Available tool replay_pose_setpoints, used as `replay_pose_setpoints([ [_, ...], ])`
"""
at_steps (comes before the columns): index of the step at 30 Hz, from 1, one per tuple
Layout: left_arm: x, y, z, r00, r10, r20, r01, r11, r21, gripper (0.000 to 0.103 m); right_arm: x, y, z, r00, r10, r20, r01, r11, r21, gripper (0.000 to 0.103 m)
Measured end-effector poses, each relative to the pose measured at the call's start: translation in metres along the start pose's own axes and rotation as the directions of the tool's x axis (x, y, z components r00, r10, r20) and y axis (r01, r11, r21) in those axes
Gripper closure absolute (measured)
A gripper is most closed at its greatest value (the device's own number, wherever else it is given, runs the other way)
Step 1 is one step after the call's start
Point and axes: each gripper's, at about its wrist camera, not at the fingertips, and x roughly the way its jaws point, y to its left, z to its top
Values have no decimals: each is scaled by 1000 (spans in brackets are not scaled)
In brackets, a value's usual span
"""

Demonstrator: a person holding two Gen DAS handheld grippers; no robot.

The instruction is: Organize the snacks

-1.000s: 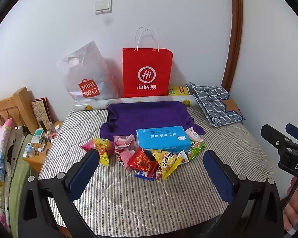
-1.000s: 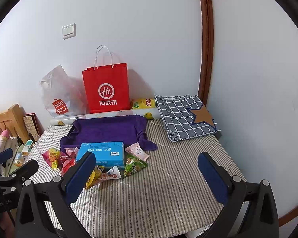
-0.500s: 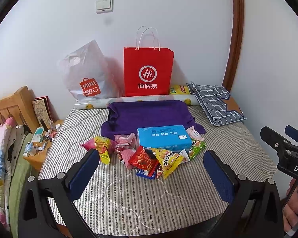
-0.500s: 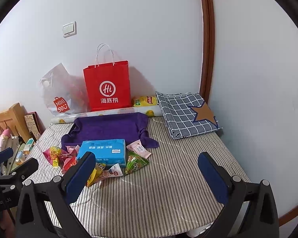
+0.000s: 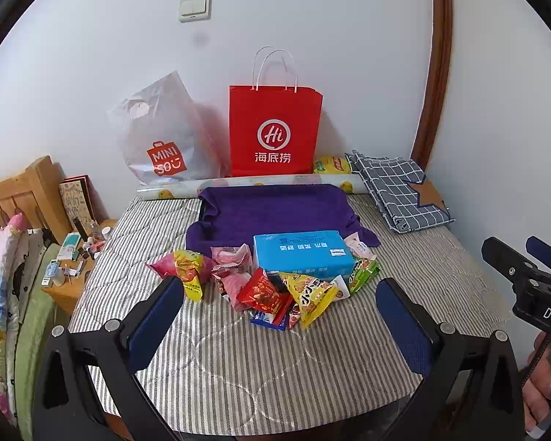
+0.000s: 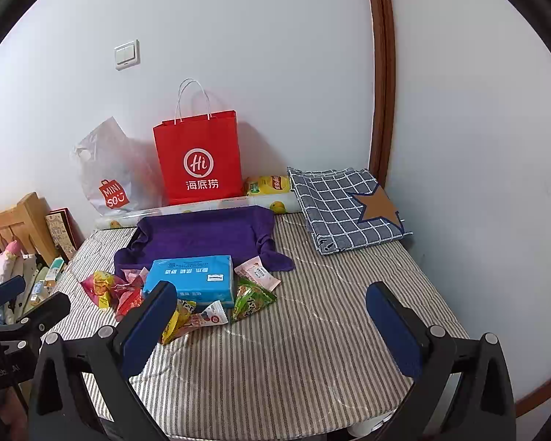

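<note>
Several snack packets (image 5: 283, 290) (image 6: 187, 305) lie heaped on a striped mattress (image 5: 238, 367) (image 6: 312, 349) around a blue tissue pack (image 5: 303, 253) (image 6: 193, 277). A purple towel (image 5: 275, 209) (image 6: 205, 235) is spread just behind them. My left gripper (image 5: 281, 319) hovers open in front of the heap, nothing between its fingers. My right gripper (image 6: 272, 323) is open too, to the right of the heap, holding nothing. Each gripper shows at the edge of the other's view.
A red paper bag (image 5: 275, 132) (image 6: 198, 158) and a white plastic bag (image 5: 161, 139) (image 6: 110, 172) stand against the wall, with a roll (image 5: 246, 185) and a yellow chip bag (image 6: 270, 185) beside them. A checked pillow (image 5: 396, 191) (image 6: 345, 209) fills the far right corner. A cluttered nightstand (image 5: 73, 268) is left.
Both grippers have drifted slightly, so the heap and bags sit a little lower and closer in the views. Nothing on the mattress has moved.
</note>
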Motion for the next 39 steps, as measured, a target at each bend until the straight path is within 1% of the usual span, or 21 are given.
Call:
replay_pose_setpoints([
  [19, 1, -2, -1, 1000, -6, -3, 6, 1000, -2, 0, 0, -5, 3, 1000, 9, -7, -9, 1000, 5, 0],
  [39, -2, 2, 0, 1000, -8, 4, 9, 1000, -10, 0, -3, 1, 5, 1000, 11, 5, -11, 1000, -8, 0],
])
